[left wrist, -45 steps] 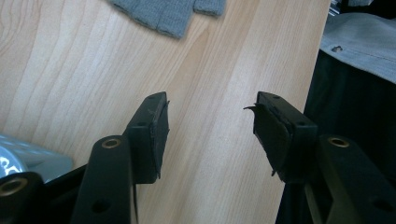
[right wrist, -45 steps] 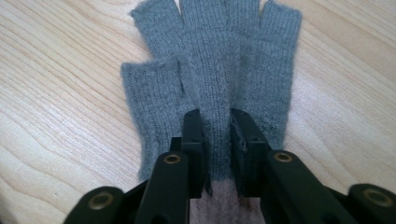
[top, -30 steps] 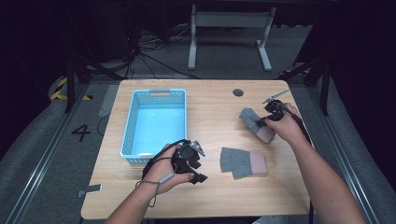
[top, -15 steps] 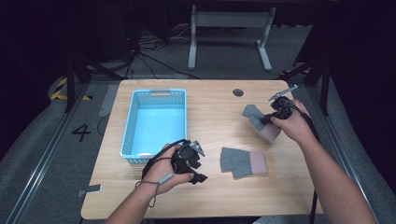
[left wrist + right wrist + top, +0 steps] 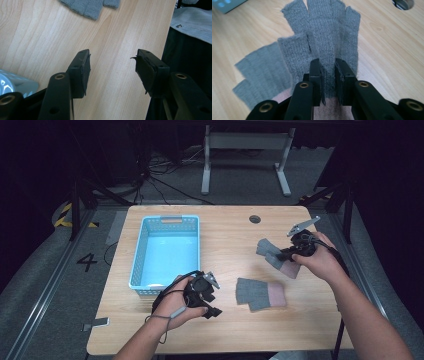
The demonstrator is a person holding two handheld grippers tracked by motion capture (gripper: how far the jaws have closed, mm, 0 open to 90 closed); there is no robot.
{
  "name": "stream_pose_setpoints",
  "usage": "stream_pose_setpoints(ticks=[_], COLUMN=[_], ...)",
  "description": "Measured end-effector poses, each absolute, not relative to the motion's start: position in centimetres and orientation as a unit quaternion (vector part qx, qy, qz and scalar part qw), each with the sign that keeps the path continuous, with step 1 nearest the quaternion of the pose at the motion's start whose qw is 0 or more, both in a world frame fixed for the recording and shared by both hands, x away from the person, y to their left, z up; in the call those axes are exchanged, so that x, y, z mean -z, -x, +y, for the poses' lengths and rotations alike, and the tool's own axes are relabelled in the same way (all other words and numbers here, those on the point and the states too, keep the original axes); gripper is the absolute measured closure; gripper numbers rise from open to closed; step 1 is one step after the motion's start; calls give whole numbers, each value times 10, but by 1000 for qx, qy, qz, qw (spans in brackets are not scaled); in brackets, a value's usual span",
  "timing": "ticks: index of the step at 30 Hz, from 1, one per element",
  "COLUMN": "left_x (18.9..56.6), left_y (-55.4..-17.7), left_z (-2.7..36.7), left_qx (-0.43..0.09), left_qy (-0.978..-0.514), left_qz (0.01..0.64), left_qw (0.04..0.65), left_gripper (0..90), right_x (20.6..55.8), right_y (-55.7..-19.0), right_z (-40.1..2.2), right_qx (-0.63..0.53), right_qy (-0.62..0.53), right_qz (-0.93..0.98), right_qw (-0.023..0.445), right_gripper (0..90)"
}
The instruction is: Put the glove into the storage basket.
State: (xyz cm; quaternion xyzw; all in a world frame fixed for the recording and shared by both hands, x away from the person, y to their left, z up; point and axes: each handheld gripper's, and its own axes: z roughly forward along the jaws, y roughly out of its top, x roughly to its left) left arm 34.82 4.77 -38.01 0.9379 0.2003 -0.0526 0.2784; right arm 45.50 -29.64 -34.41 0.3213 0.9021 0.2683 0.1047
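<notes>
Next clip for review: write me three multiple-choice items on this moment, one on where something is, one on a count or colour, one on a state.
1. Where does the blue basket stand on the table?
A. On the side of the left hand-held gripper
B. On the side of the right hand-held gripper
C. On the floor

2. How many grey gloves are there?
A. One
B. Two
C. Four

3. What is between the jaws of the right hand-held gripper?
A. Nothing
B. The basket's rim
C. A grey glove

Answers:
1. A: the high view puts the basket on the left half of the table, just beyond the left hand-held gripper.
2. B: one is in the right hand-held gripper, the other glove lies flat near the table's front edge.
3. C: the right gripper view shows the jaws pinching a fold of the glove's knit just above its pink cuff.
</notes>
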Motion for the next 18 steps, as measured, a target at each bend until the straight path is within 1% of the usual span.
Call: stream_pose_setpoints(ticks=[7,13,18], left_x=[380,380,378], left_y=[-348,-347,-346], left_z=[48,46,42], left_qx=[51,55,64], left_qy=[-938,-938,-939], left_qz=[200,201,190], left_qw=[278,276,281], left_gripper=[466,465,466], right_x=[341,347,350], right_y=[-435,-422,-415], right_z=[-288,-281,-274], right_qx=[-273,-271,-267], right_qy=[-278,-247,-217], right_qz=[916,926,936], right_qw=[97,88,81], right_gripper=[772,770,769])
